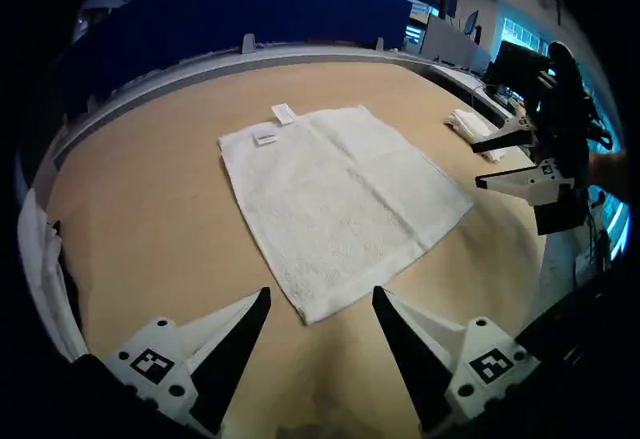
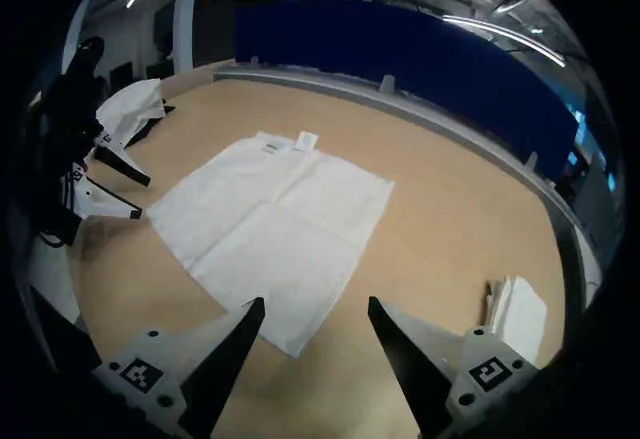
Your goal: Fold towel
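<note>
You are holding the left gripper (image 1: 320,290) wide open, gripping nothing. The towel (image 1: 344,199) is lying flat on the table (image 1: 160,223) just ahead, one corner pointing between the fingers. The right gripper (image 2: 314,301) is gaping equally, also empty. The towel is looking nearly square, so its long axis is unclear. Its far-edge tags (image 1: 274,124) are showing too small to make out.

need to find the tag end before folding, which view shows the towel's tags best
The left gripper view: both tags stand out at the towel's far edge, one sticking out past the hem, one lying on the cloth. The right gripper view shows the same tags at the far edge, smaller and paler.
</note>
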